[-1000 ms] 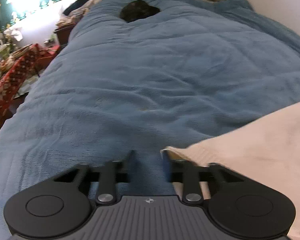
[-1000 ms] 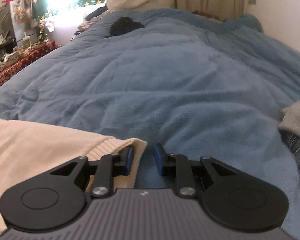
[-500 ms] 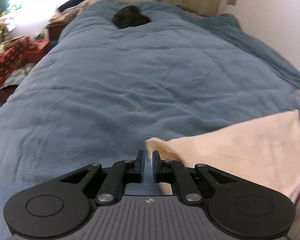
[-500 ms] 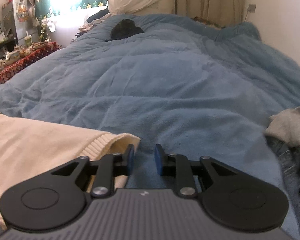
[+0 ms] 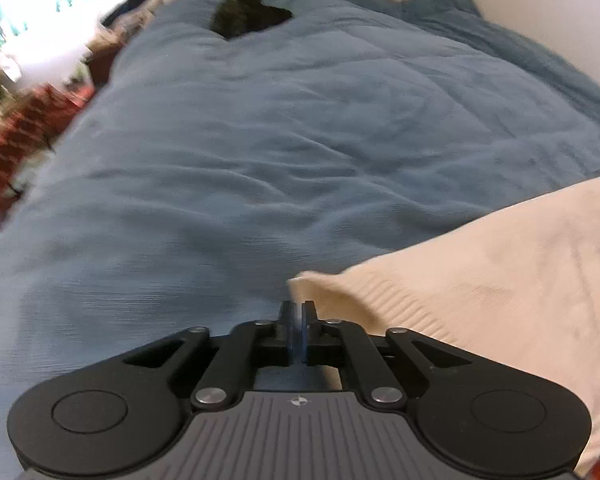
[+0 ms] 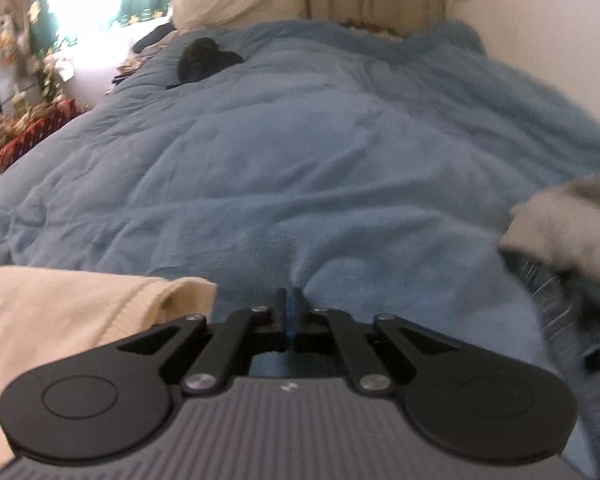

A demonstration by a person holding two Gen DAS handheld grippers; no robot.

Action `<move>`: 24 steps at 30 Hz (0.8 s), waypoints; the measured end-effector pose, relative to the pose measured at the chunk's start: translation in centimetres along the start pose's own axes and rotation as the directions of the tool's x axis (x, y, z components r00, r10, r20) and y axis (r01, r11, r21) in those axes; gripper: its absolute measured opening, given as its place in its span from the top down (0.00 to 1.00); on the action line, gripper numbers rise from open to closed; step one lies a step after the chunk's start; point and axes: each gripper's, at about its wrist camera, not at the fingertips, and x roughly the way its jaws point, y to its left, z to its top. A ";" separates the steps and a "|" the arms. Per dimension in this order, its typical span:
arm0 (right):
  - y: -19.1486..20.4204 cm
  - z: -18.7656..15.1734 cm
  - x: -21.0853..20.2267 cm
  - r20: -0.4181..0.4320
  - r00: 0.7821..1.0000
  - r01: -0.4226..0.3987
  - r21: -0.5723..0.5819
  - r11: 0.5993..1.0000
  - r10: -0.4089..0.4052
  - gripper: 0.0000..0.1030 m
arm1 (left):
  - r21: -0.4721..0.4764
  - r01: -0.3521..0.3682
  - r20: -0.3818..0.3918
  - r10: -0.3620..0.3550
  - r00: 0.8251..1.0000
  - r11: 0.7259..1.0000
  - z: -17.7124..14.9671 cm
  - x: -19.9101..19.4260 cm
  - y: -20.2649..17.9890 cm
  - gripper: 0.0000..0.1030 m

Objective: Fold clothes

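Cream ribbed knit, one sweater (image 5: 500, 280), lay on the bed at about four o'clock of the left tongs (image 5: 299, 312) and nine o'clock of the right tongs (image 6: 291, 300). Both pairs were pressed together with nothing visibly between them, the sweater's corners just beside each. One fluffy blue blanket (image 5: 300, 140) covered the bed. One dark lump (image 5: 248, 12) sat at twelve o'clock, and a grey crumpled garment (image 6: 572, 224), blurred, at three o'clock of the right tongs.

no readable text, labels or numbers
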 end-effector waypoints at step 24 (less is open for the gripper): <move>18.7 -4.4 5.2 0.027 0.992 -0.112 -0.266 0.957 0.124 0.99 | 0.000 0.104 0.107 -0.103 0.989 0.995 -0.3 3.4 -12.3 0.96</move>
